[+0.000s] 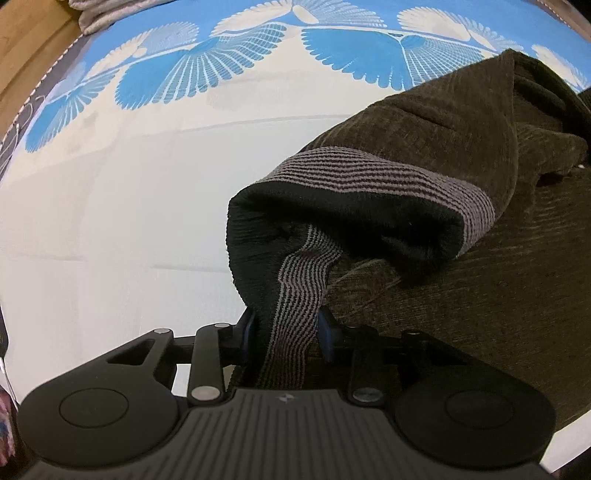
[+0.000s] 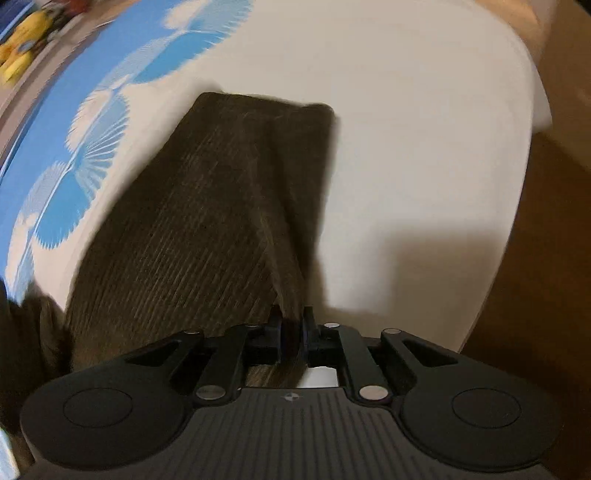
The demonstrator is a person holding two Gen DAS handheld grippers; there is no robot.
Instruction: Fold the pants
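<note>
The pants [image 1: 461, 258] are dark brown ribbed fabric with a grey-and-black striped waistband [image 1: 369, 177]. They lie on a white sheet with a blue fan pattern [image 1: 110, 221]. My left gripper [image 1: 286, 325] is shut on the striped waistband and lifts it off the sheet, so the waist opening gapes. In the right wrist view, my right gripper [image 2: 291, 325] is shut on an edge of the pants [image 2: 207, 221] and pulls it up into a ridge. The leg end [image 2: 266, 107] rests on the sheet ahead. This view is blurred by motion.
The sheet's blue patterned border [image 1: 332, 48] runs along the far side. A wooden floor [image 2: 535, 295] shows beyond the bed's right edge. A yellow object [image 2: 22, 48] sits at the far left. A grey cloth [image 1: 96, 14] lies at the top left corner.
</note>
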